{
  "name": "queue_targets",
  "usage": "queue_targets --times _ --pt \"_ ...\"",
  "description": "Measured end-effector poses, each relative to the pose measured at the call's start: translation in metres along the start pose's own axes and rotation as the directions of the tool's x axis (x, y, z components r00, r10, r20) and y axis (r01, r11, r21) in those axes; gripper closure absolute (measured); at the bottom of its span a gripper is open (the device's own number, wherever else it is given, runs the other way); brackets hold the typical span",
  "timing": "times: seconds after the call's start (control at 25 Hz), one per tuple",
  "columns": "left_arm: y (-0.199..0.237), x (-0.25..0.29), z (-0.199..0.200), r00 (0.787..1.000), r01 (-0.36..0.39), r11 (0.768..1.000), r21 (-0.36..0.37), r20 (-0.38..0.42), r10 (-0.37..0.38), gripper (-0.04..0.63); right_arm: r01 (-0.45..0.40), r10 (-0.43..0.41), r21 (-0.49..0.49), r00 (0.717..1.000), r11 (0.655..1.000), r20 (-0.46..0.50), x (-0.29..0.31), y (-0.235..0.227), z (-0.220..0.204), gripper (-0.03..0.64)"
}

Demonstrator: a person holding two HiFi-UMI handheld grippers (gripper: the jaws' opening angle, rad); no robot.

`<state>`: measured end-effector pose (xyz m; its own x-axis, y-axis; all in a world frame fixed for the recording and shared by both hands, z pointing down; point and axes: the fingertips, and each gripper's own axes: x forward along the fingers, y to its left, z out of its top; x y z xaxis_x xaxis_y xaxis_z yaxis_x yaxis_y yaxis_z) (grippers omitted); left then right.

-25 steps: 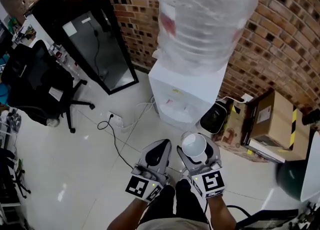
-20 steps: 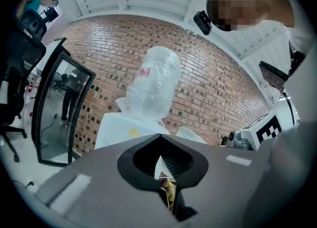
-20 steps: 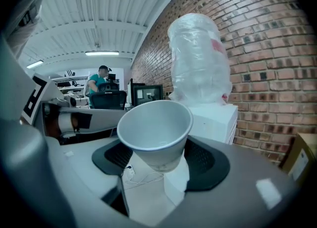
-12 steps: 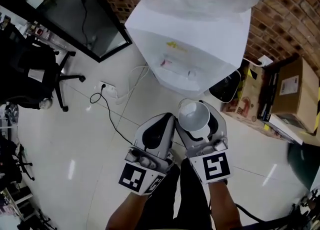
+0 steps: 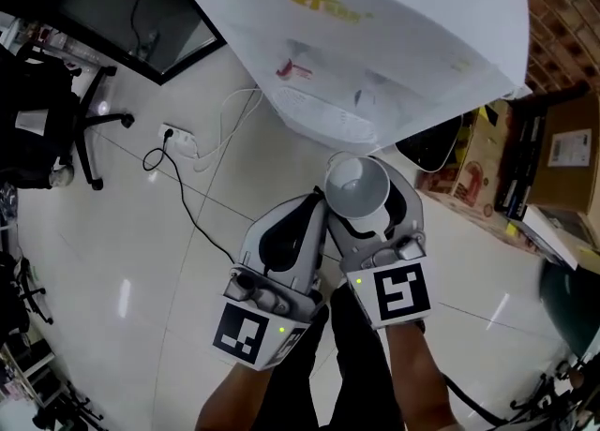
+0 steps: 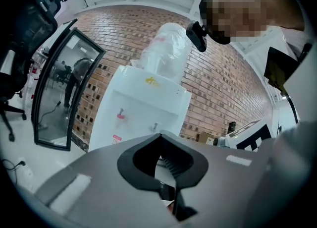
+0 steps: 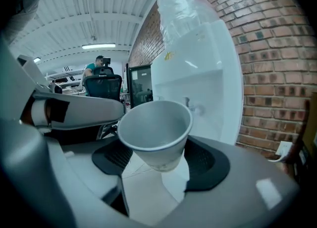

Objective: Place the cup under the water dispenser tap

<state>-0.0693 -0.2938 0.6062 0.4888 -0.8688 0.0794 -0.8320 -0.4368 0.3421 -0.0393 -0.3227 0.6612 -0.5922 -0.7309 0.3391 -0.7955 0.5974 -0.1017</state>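
A white paper cup (image 5: 356,184) stands upright between the jaws of my right gripper (image 5: 364,199), which is shut on its lower half. In the right gripper view the cup (image 7: 156,130) fills the middle, with my right gripper (image 7: 158,158) around its base. The white water dispenser (image 5: 375,36) rises just ahead, with a red tap (image 5: 293,68), a second tap (image 5: 359,96) and a drip tray (image 5: 314,115) below them. The cup is short of the taps. My left gripper (image 5: 314,206) sits beside the right one, shut and empty; in its own view the left gripper (image 6: 158,135) faces the dispenser (image 6: 143,108).
A power strip with a cable (image 5: 178,139) lies on the tiled floor at left. A black office chair (image 5: 42,120) and a dark glass-door cabinet (image 5: 122,7) stand further left. A black bag (image 5: 431,143) and cardboard boxes (image 5: 562,148) sit to the right of the dispenser by the brick wall.
Both grippers and the head camera have sunk lower and closer to the dispenser, whose front now fills the top of the view. The cup stays in the right gripper.
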Motion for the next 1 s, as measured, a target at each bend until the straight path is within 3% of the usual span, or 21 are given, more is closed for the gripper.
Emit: queue_targets --times 0.44,0.72,1.0 --pt "0.023 -0.014 -0.05 0.999 -0.031 0.999 -0.013 -0.013 0.031 0.604 0.056 -0.056 -0.005 0.996 0.998 -0.069 0.048 -0.036 -0.068 0.285" --pt "0.032 -0.02 -0.052 0.999 -0.048 0.999 0.006 -0.021 0.048 0.604 0.103 -0.114 -0.08 0.982 0.991 -0.148 0.091 -0.067 -0.095 0.285" --pt "0.04 -0.015 -0.047 0.998 -0.068 0.998 0.012 -0.015 0.068 0.604 0.122 -0.125 -0.029 0.974 0.992 -0.188 0.107 -0.074 -0.105 0.285"
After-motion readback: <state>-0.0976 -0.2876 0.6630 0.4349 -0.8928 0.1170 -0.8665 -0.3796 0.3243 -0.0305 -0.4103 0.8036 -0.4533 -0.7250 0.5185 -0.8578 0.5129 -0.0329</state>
